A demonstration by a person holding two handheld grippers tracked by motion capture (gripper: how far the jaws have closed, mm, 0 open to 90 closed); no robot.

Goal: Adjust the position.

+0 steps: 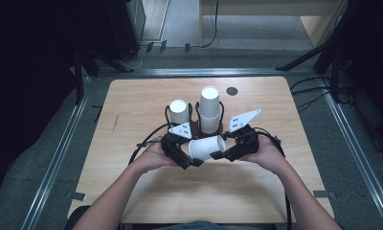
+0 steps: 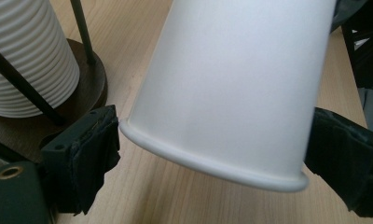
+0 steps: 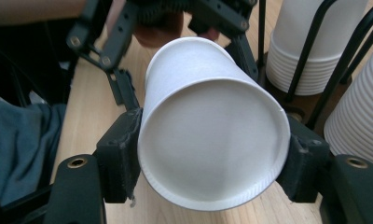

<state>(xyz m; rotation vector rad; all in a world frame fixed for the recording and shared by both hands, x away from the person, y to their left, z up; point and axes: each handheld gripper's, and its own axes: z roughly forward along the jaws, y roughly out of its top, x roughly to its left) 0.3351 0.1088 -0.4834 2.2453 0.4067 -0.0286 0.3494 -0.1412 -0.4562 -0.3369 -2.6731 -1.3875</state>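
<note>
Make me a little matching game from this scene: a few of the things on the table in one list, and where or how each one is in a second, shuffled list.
Things:
1. single paper cup
2. tall cup stack
3. short cup stack
4. dark round spot

Places or states:
A. on the bare tabletop, far right of the rack
B. lying sideways, held between the left tool and the right tool
C. upside down in the rack's left slot
D. upside down in the rack's right slot, rising highest

Pairs: 1-B, 2-D, 3-C, 4-A
</note>
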